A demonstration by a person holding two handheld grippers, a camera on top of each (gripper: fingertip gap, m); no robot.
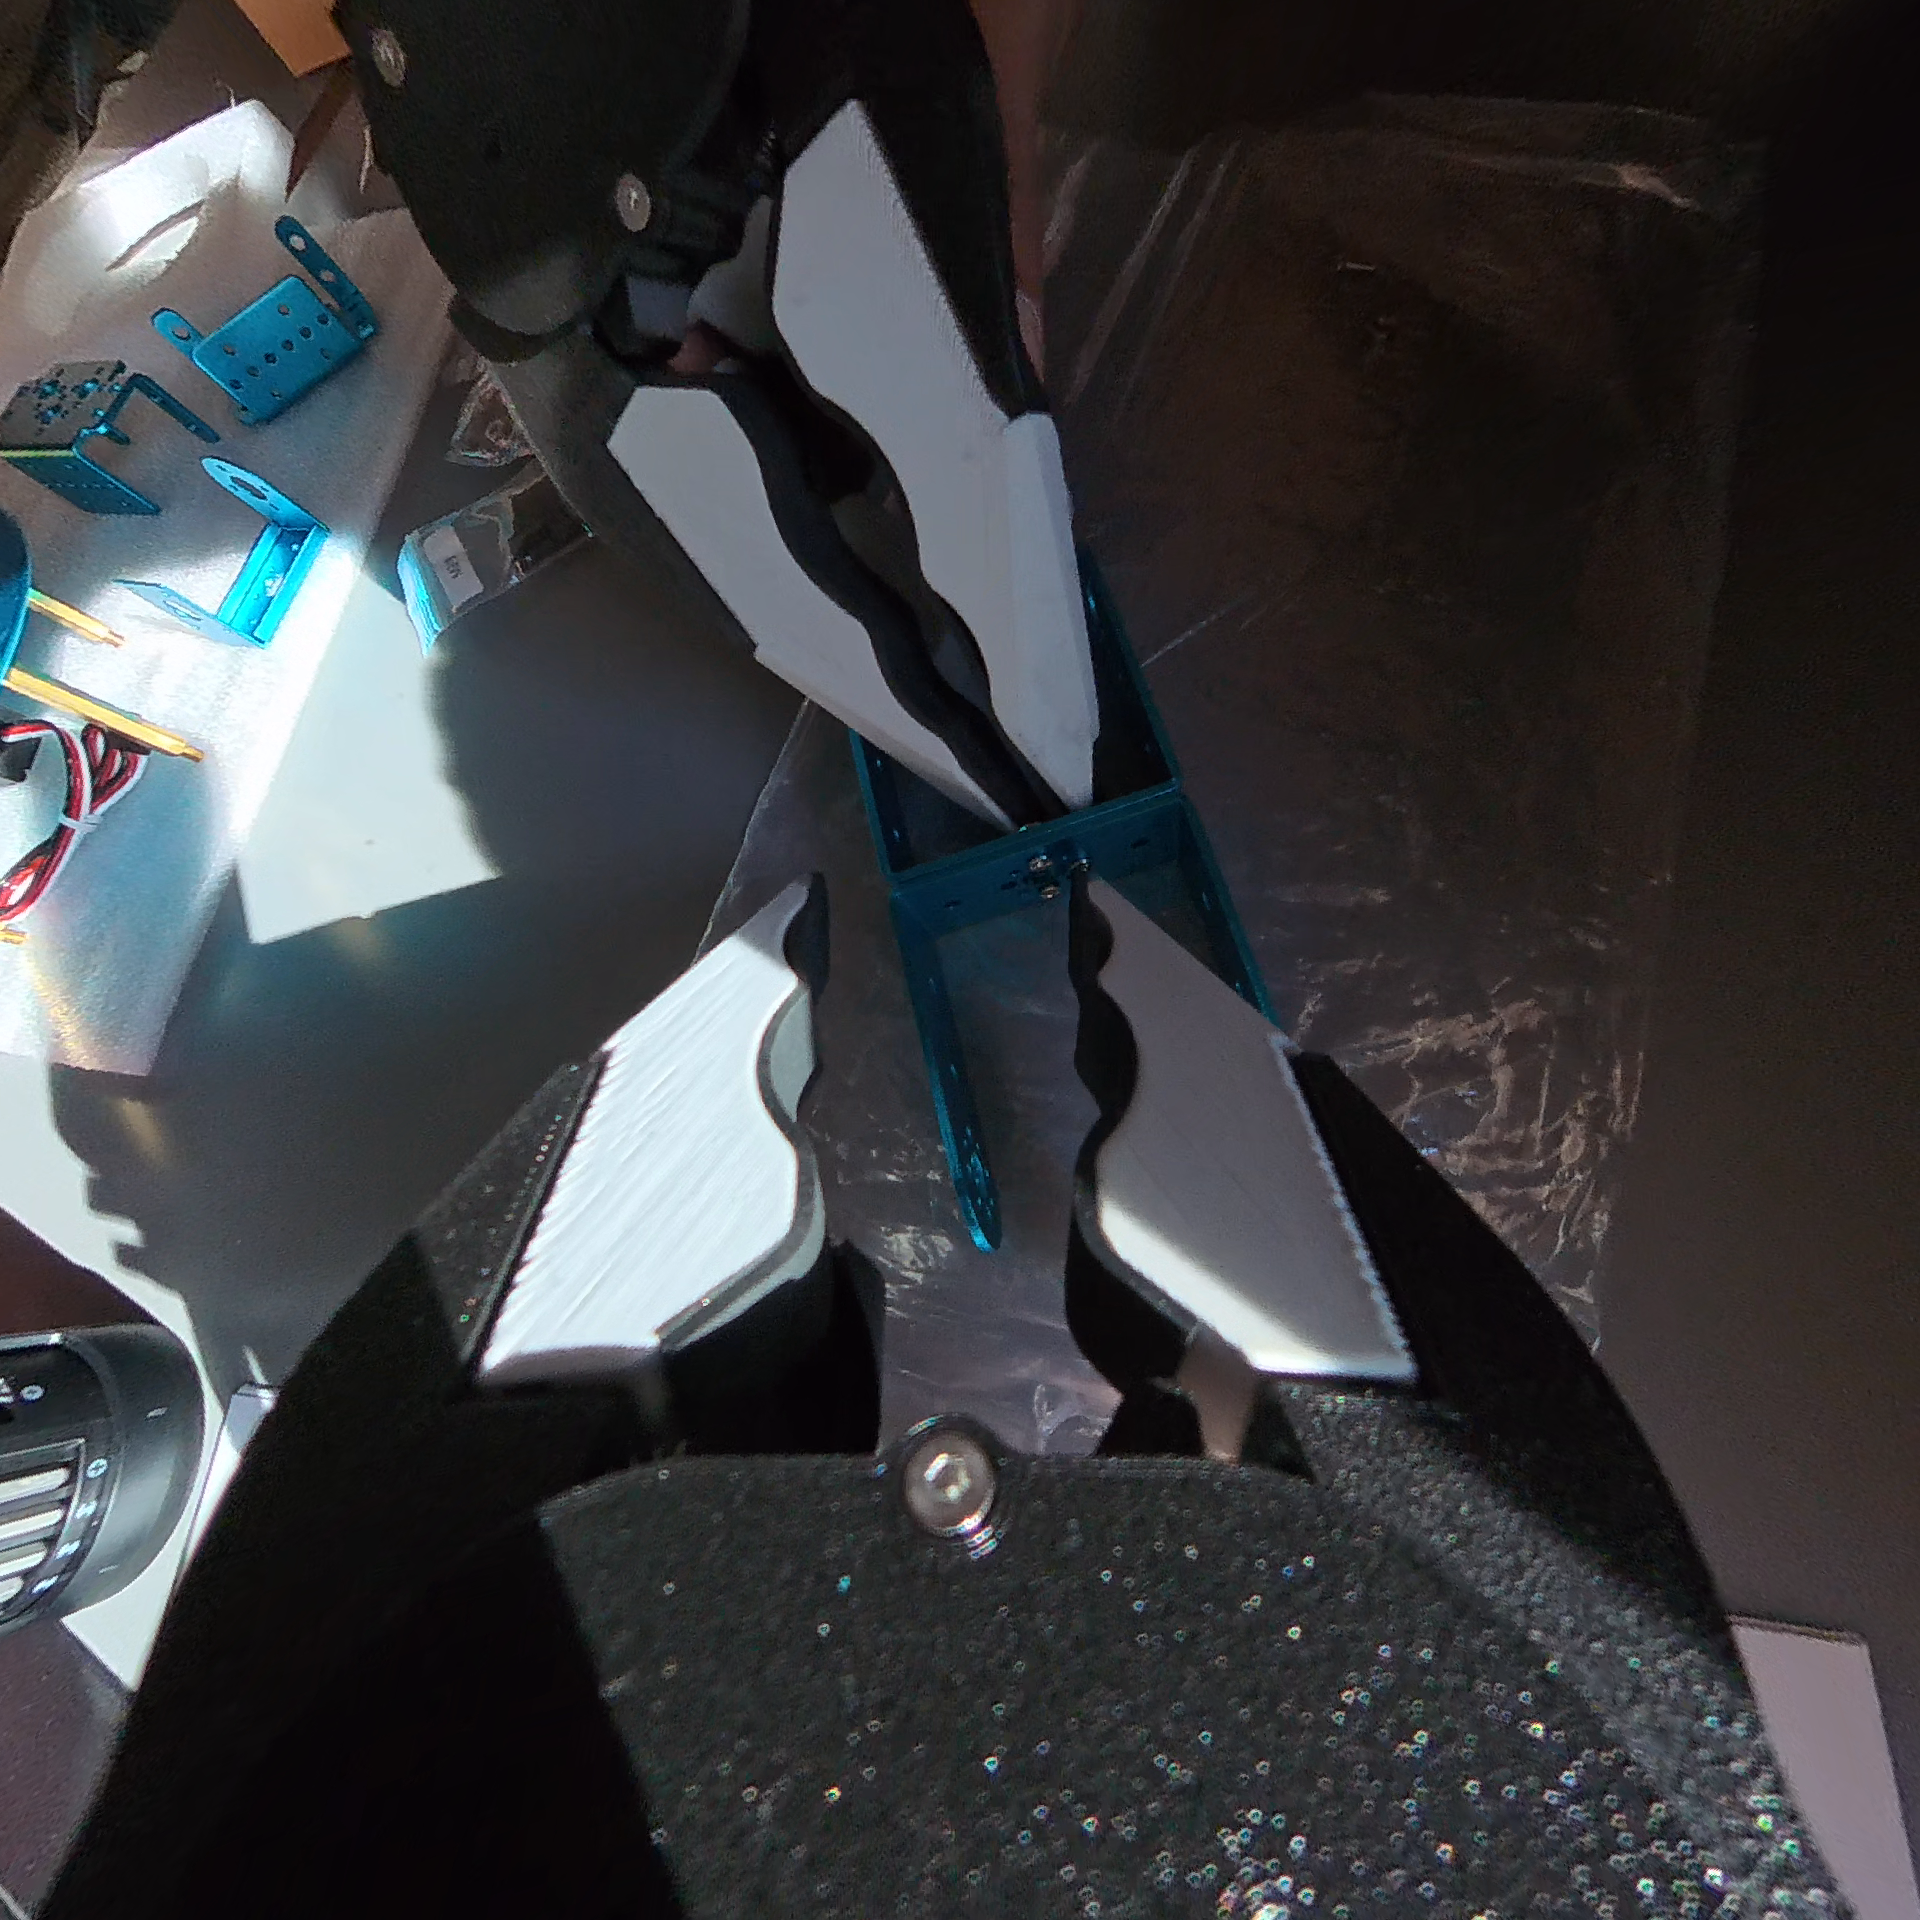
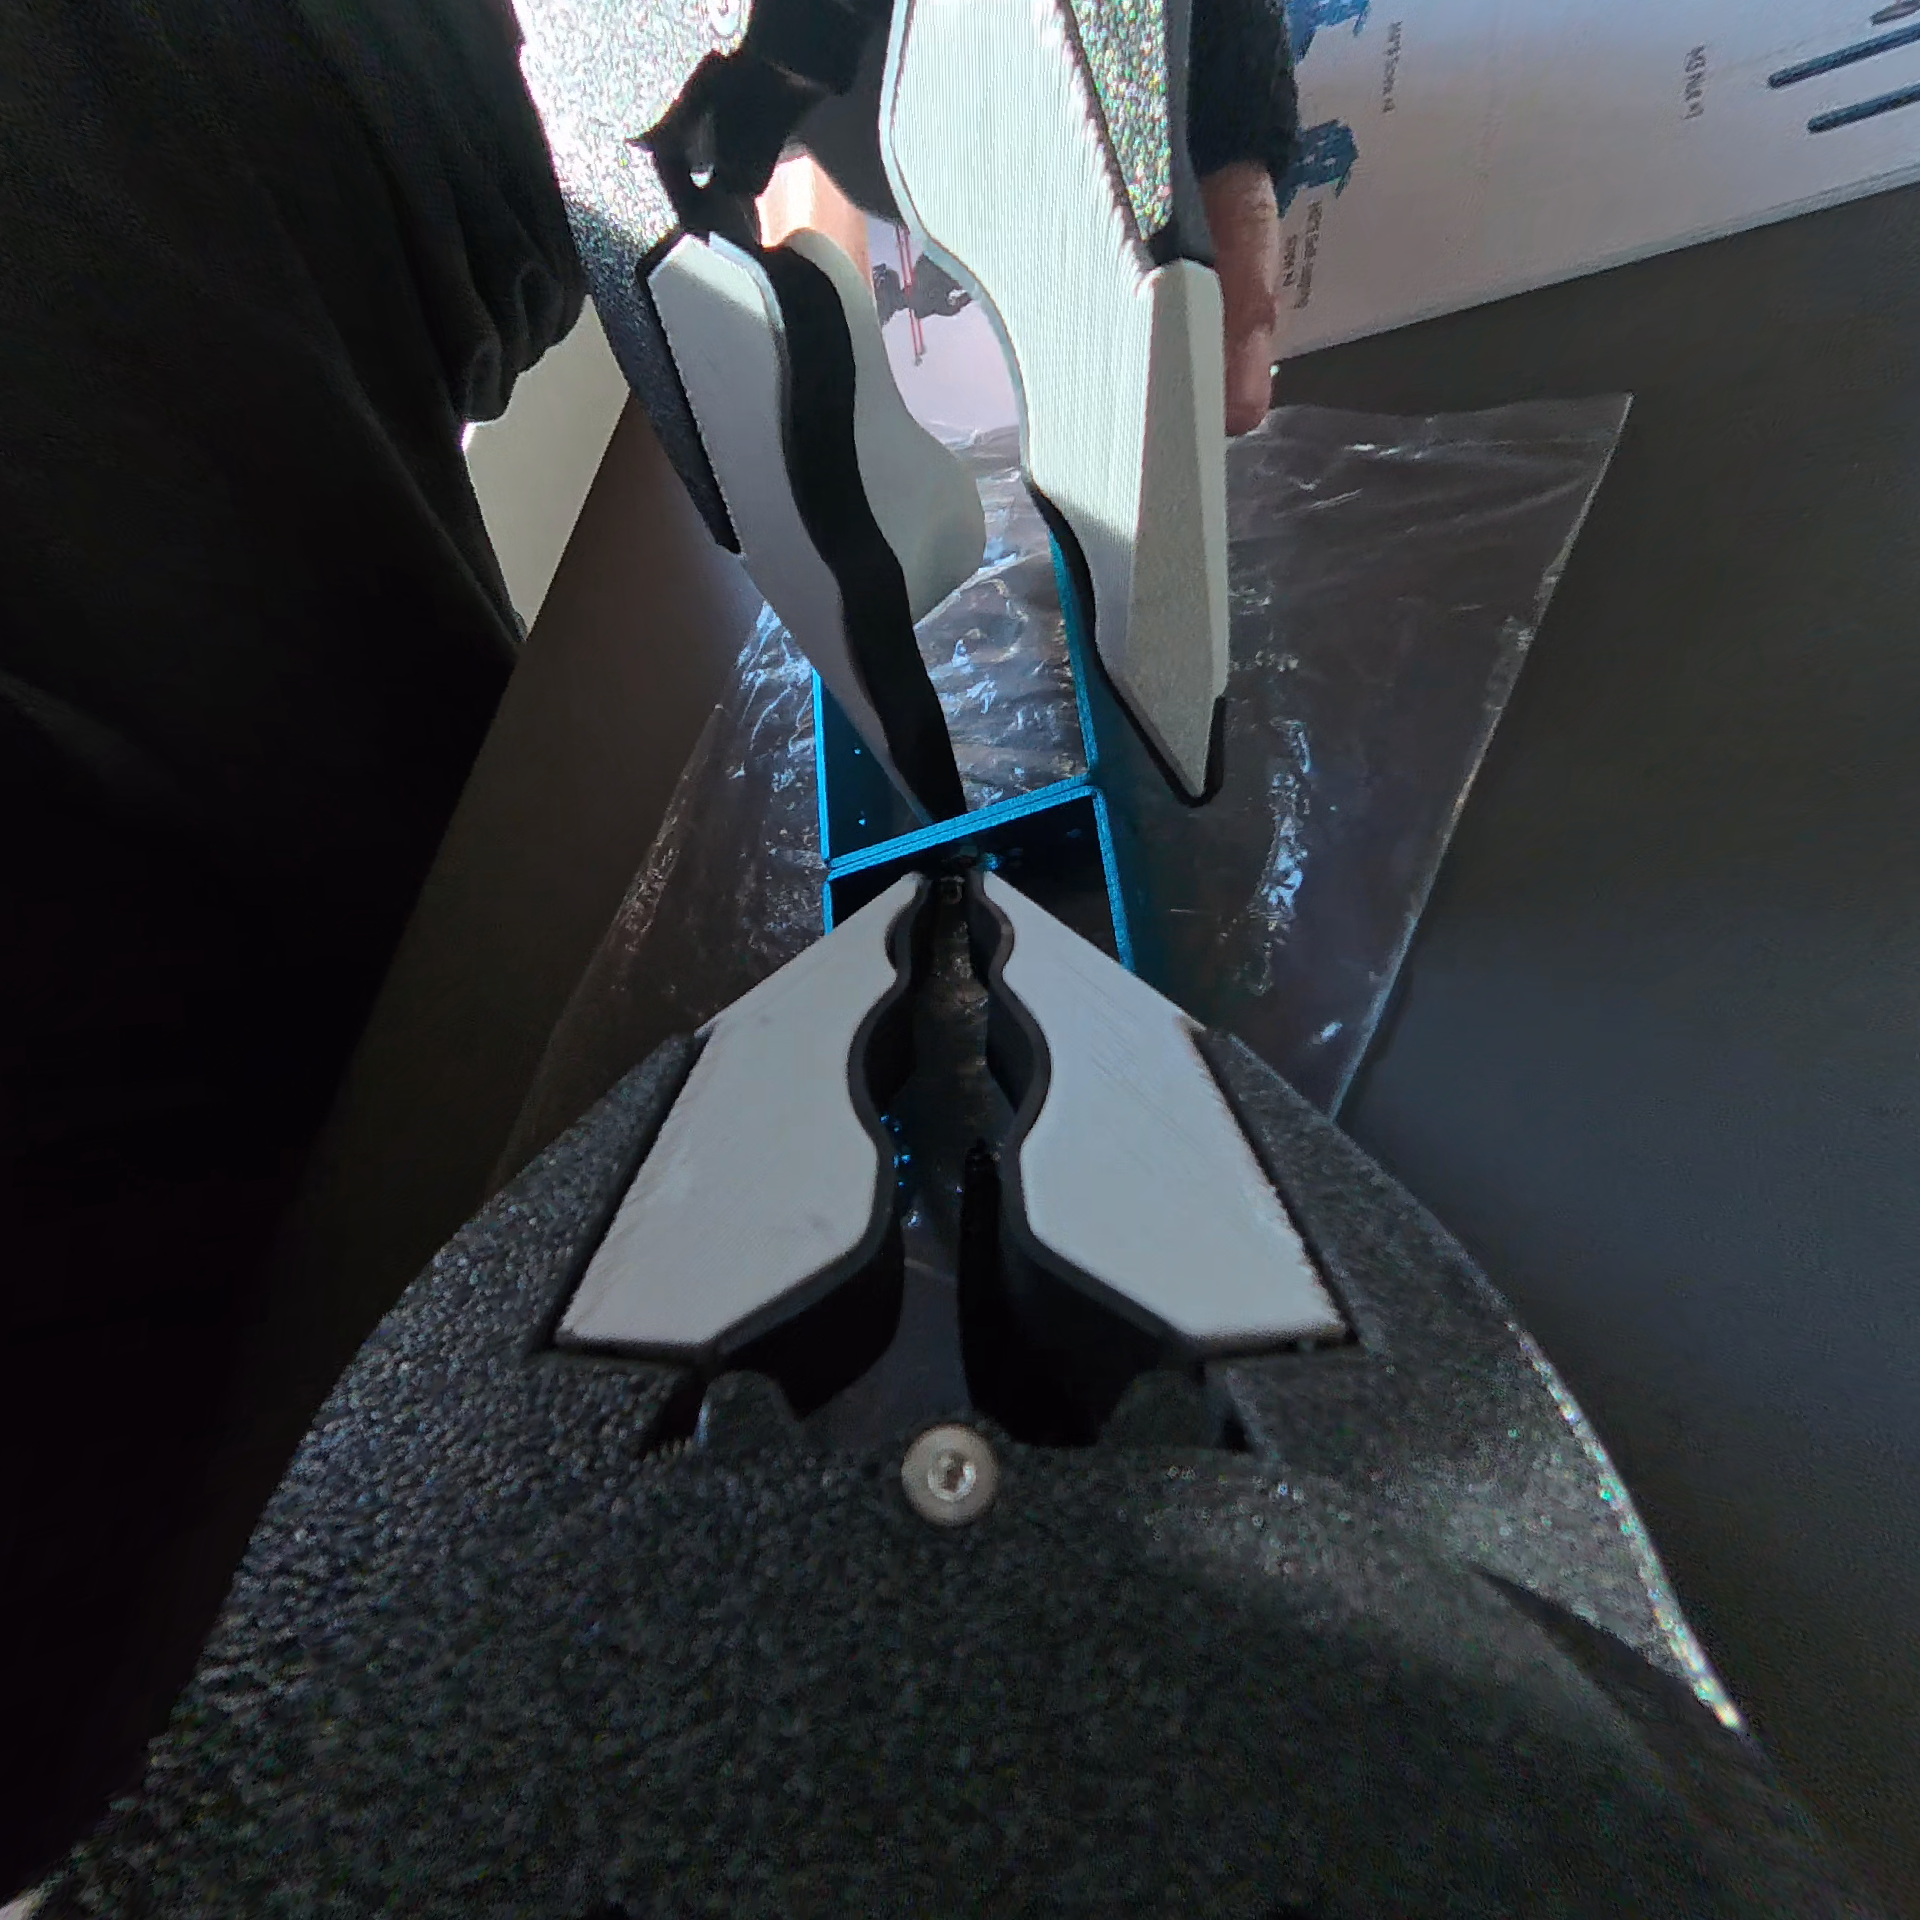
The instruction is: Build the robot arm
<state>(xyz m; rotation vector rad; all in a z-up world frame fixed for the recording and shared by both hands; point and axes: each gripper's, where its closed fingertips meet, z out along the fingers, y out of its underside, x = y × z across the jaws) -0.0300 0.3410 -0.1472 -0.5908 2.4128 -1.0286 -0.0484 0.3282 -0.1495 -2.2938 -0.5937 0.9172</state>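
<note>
Two hand-held claws meet nose to nose over a blue metal bracket [image 1: 1039,852] on a dark table [image 2: 1662,935]. The bracket looks like two U-shaped pieces joined back to back at a shared cross plate. It lies on a crumpled clear plastic bag [image 2: 1403,540], with small screws [image 1: 1049,868] showing at the middle of the plate.

From my left wrist camera, the left claw [image 1: 945,904] stands wide open and grips nothing. One of its fingers [image 1: 1195,1122] reaches inside the near U, its tip right at the cross plate by the screws. The other sits outside, so one side wall of the bracket runs between the two.

The right claw [image 2: 948,883] comes in from the opposite side, and its white fingers [image 2: 1143,1174] are drawn almost together at the cross plate. Something small and dark sits between the tips, but I cannot tell whether they pinch it.

Off to one side in the left wrist view, a white foam sheet [image 1: 343,790] catches bright light. It carries loose blue brackets [image 1: 281,343], brass posts [image 1: 104,717] and a bundle of red and black wires [image 1: 62,821]. A black cylindrical device [image 1: 83,1455] lies nearer the camera.

In the right wrist view a printed white box [image 2: 1558,156] stands behind the bag. A dark sleeve [image 2: 260,416] fills the left edge of that view.
</note>
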